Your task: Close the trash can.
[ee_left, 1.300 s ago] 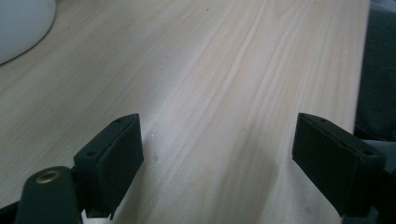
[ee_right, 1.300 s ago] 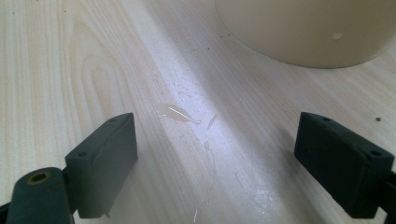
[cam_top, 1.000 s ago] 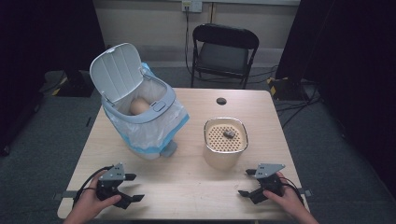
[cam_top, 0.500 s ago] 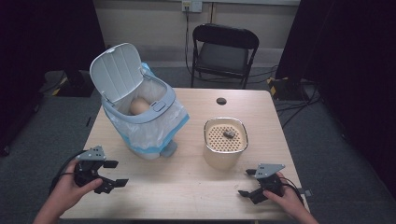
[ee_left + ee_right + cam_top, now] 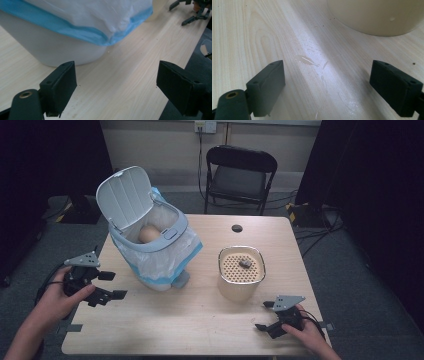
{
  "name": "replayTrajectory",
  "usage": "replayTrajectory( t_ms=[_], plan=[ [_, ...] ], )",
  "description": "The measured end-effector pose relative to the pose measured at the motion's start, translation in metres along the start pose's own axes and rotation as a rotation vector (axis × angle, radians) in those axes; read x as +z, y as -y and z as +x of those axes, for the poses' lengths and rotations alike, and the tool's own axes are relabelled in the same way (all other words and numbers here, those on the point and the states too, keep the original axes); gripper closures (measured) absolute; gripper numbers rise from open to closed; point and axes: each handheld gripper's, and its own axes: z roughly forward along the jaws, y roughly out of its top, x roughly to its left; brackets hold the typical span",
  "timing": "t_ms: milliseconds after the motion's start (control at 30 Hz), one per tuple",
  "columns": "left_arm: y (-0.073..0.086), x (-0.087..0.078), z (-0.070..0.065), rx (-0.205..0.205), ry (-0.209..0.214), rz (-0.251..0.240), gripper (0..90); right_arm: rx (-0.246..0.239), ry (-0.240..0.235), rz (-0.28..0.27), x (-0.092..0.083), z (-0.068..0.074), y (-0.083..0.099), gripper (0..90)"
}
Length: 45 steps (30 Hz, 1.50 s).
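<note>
Right gripper view: wet streaks (image 5: 312, 61) seen on pale wooden table (image 5: 249, 30) between spread, empty jaws. Right gripper (image 5: 274, 317) rested at near edge; left gripper (image 5: 107, 285) held raised, jaws apart. Beyond: cream perforated-top canister (image 5: 241, 275) carrying small dark lump (image 5: 245, 264); white lined flip-lid bin (image 5: 150, 245) containing tan rounded object (image 5: 149, 234).

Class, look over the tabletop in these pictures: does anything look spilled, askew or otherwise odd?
Yes: a thin film of spilled liquid with small droplets glistens on the table, between the right gripper's open jaws, just short of the cream container. The white bin leans.
</note>
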Motion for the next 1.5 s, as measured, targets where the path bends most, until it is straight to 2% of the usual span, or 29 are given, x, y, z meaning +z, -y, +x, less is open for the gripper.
replayTrajectory(
  t_ms=[100,267,467,600,833,1067,1100,1167,1367,1400,1500],
  plan=[
    [-0.005,-0.004,0.004,-0.009,0.005,-0.011,16.0,0.0,0.0,0.0,0.0,0.0,0.0,12.3],
    [-0.021,-0.011,0.012,-0.007,-0.036,0.003,16.0,0.001,0.002,0.0,0.0,0.0,0.0,12.3],
    [-0.033,-0.016,0.017,-0.014,-0.038,-0.033,15.9,0.001,0.002,-0.001,0.0,0.0,0.0,12.3],
    [-0.042,-0.02,0.023,-0.029,-0.046,-0.033,15.9,0.0,0.002,-0.001,0.0,0.0,0.0,12.3],
    [-0.056,-0.026,0.032,-0.03,-0.049,-0.027,15.9,0.0,0.002,-0.002,0.0,0.0,0.0,12.3],
    [-0.075,-0.032,0.04,-0.028,-0.084,-0.001,16.0,0.0,0.001,-0.001,0.0,0.0,0.0,12.3],
    [-0.077,-0.032,0.042,-0.019,-0.088,-0.004,16.0,0.0,0.001,-0.001,0.0,0.0,0.0,12.3],
    [-0.08,-0.034,0.044,-0.031,-0.101,-0.006,15.9,0.0,0.0,-0.001,0.0,0.0,0.0,12.3],
    [-0.087,-0.037,0.056,-0.03,-0.134,-0.033,16.0,0.0,0.0,-0.001,0.0,0.0,0.0,12.3],
    [-0.089,-0.037,0.057,-0.046,-0.142,-0.043,16.0,0.0,0.0,-0.001,0.0,0.0,0.0,12.3],
    [-0.095,-0.04,0.063,-0.05,-0.152,-0.05,16.0,-0.002,-0.001,-0.002,0.0,-0.001,0.0,12.3]
  ],
)
